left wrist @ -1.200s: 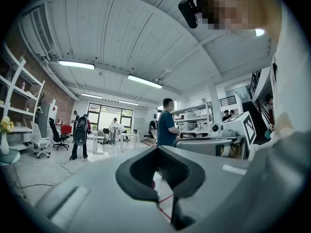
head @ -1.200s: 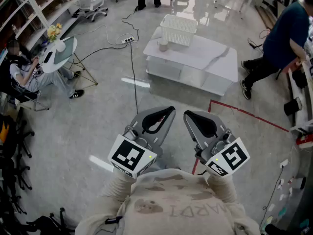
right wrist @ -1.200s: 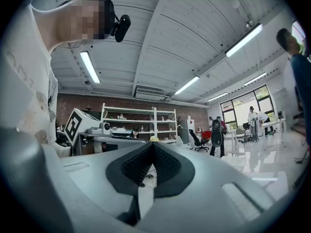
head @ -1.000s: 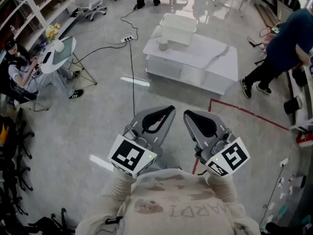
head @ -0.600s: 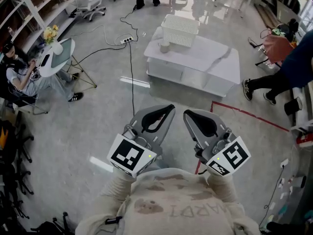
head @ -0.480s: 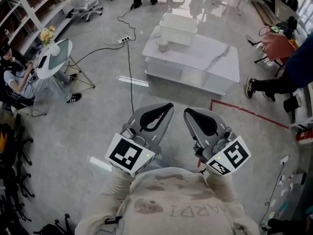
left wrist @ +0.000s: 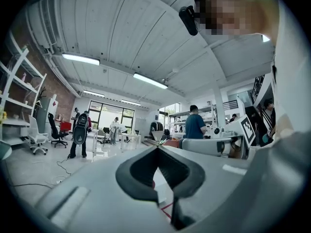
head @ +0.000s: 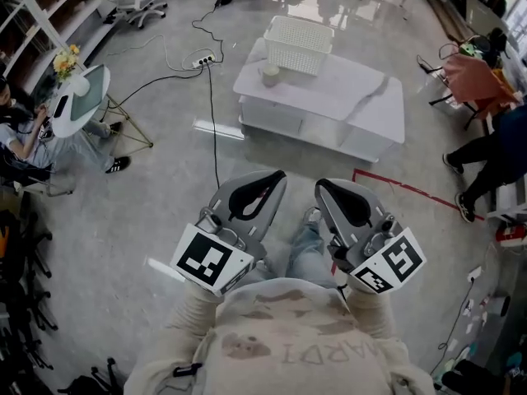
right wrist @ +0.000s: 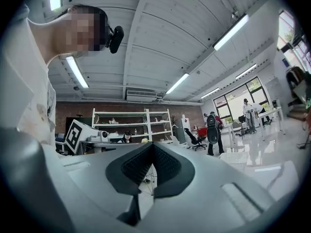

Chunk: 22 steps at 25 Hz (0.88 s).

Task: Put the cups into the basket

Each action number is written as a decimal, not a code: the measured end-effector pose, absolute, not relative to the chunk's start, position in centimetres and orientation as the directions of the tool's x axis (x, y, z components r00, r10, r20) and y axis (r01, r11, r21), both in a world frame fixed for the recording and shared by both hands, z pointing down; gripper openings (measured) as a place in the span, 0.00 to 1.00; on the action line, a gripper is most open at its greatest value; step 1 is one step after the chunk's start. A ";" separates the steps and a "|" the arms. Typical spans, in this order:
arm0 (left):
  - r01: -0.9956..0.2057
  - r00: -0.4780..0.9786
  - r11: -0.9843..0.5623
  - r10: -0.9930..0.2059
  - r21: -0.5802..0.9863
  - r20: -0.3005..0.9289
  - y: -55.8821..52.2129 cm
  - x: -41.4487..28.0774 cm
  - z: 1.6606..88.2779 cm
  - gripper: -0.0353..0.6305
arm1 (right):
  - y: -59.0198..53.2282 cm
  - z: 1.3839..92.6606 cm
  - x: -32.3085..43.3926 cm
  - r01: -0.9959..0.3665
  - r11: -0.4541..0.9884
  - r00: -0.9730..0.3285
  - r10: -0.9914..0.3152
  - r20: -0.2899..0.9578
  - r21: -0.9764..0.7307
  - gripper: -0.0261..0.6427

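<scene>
A white low table (head: 362, 97) stands far ahead on the floor. On its far left corner sits a white slatted basket (head: 299, 45), and one pale cup (head: 269, 74) stands just in front of the basket. My left gripper (head: 276, 176) and right gripper (head: 323, 186) are held side by side close to my chest, well short of the table. Both are shut with nothing between the jaws. In the left gripper view the left gripper (left wrist: 156, 147) shows its tips meeting; in the right gripper view the right gripper (right wrist: 153, 143) shows the same.
A cable and power strip (head: 202, 59) run across the floor left of the table. A small round table with flowers (head: 76, 89) stands at the left by a seated person (head: 15, 134). Red floor tape (head: 412, 191) lies to the right, near a person's legs (head: 498, 151).
The view has moved forward, so the table sits slightly nearer. The person at the right has walked toward the right edge. Both grippers stay shut by my chest.
</scene>
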<state>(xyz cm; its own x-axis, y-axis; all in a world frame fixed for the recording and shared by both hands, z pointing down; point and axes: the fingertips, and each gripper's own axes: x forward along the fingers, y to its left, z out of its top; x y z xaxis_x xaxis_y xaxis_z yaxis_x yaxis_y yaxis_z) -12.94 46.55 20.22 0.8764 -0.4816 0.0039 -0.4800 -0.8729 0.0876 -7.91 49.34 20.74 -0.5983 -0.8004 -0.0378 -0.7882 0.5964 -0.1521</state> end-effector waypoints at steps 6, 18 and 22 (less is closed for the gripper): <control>-0.526 0.850 -0.847 -0.527 0.079 0.012 40.4 -8.2 19.8 0.05 | 42.5 20.2 -3.4 -0.750 0.647 -0.646 -0.761 -0.057 -0.141 0.07; -0.640 0.766 -0.765 -0.643 0.069 -0.027 29.0 3.3 18.2 0.06 | 30.6 19.2 8.9 -0.660 0.741 -0.739 -0.670 -0.070 -0.124 0.07; -0.665 0.745 -0.745 -0.667 0.055 -0.031 26.9 5.8 18.0 0.05 | 28.0 19.3 11.5 -0.636 0.761 -0.758 -0.647 -0.081 -0.127 0.07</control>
